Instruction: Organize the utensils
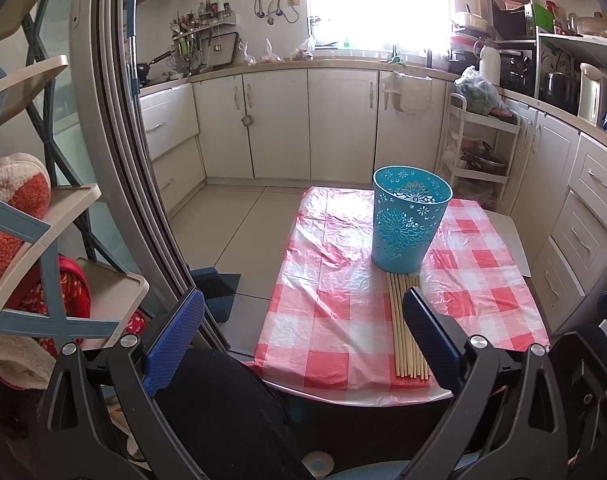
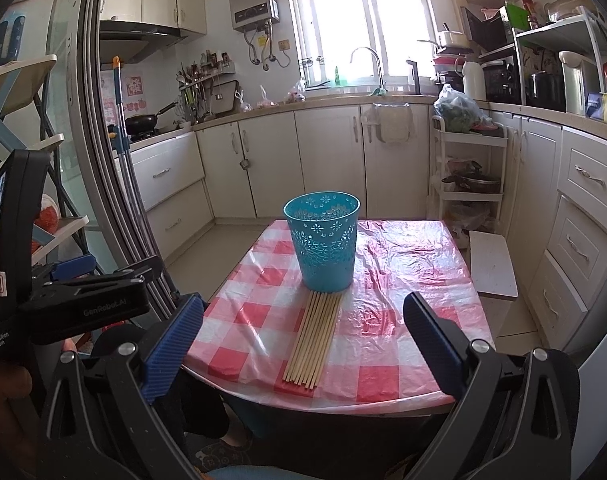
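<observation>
A teal perforated plastic bin (image 1: 409, 220) (image 2: 323, 242) stands upright and empty on a small table with a red-and-white checked plastic cloth (image 1: 335, 300) (image 2: 403, 280). Several wooden chopsticks (image 1: 403, 328) (image 2: 313, 340) lie side by side in a flat row on the cloth, their far ends touching the bin's base. My left gripper (image 1: 303, 312) is open and empty, held short of the table's near edge. My right gripper (image 2: 303, 316) is open and empty above the near edge. The left gripper's body (image 2: 83, 304) shows at the left of the right wrist view.
A grey sliding door frame (image 1: 115, 160) (image 2: 103, 180) rises at the left, with a shelf rack (image 1: 43, 220) beyond it. Kitchen cabinets (image 1: 303, 120) line the back and right. A white trolley (image 1: 475, 148) (image 2: 467, 168) and a white board (image 2: 491, 264) stand right of the table.
</observation>
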Demonstrator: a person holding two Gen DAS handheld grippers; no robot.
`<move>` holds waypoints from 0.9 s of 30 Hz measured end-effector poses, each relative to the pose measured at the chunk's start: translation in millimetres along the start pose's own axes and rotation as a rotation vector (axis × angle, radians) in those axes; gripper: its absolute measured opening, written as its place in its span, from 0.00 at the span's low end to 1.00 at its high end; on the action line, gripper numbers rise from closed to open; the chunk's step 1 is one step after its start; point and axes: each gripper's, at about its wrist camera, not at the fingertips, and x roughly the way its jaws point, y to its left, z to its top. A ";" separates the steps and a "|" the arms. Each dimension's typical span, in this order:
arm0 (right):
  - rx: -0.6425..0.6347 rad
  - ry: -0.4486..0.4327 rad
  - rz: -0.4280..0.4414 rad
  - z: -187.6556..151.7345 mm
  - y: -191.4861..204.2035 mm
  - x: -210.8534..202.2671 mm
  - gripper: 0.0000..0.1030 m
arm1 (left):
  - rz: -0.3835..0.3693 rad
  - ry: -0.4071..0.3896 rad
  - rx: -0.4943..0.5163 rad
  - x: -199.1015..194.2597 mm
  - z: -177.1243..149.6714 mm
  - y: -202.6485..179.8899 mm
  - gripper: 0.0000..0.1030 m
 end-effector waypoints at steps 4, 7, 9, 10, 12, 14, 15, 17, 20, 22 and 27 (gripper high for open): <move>-0.002 0.035 -0.018 -0.1 -8.2 19.9 0.93 | -0.009 0.028 0.023 18.4 -2.8 -5.8 0.93; -0.037 0.084 -0.047 -3.2 -14.5 46.2 0.93 | -0.019 0.053 0.035 34.9 -4.3 -9.4 0.93; -0.064 0.138 -0.070 -7.8 -21.3 71.1 0.93 | -0.018 0.072 0.039 47.2 -6.3 -10.1 0.93; -0.057 0.166 -0.072 -11.6 -26.8 86.6 0.93 | -0.016 0.084 0.041 54.2 -7.1 -10.5 0.93; -0.029 0.246 -0.070 -21.5 -36.7 117.0 0.82 | -0.013 0.110 0.037 67.3 -10.2 -9.0 0.93; 0.003 0.329 -0.059 -33.8 -46.6 147.8 0.64 | -0.010 0.145 0.033 82.8 -14.1 -7.8 0.93; -0.001 0.355 -0.068 -38.2 -52.4 157.8 0.59 | -0.011 0.165 0.029 90.2 -15.8 -7.4 0.93; 0.009 0.370 -0.077 -43.3 -65.9 181.8 0.49 | -0.015 0.196 0.023 103.2 -19.3 -7.9 0.93; 0.066 0.421 -0.065 -52.9 -76.2 215.3 0.39 | -0.020 0.227 0.024 119.9 -21.5 -12.1 0.93; 0.117 0.460 -0.037 -57.6 -77.5 232.7 0.39 | -0.025 0.238 0.024 129.0 -22.1 -15.6 0.93; 0.082 0.474 -0.062 -56.8 -80.6 260.6 0.31 | -0.029 0.257 0.028 147.5 -18.2 -24.0 0.93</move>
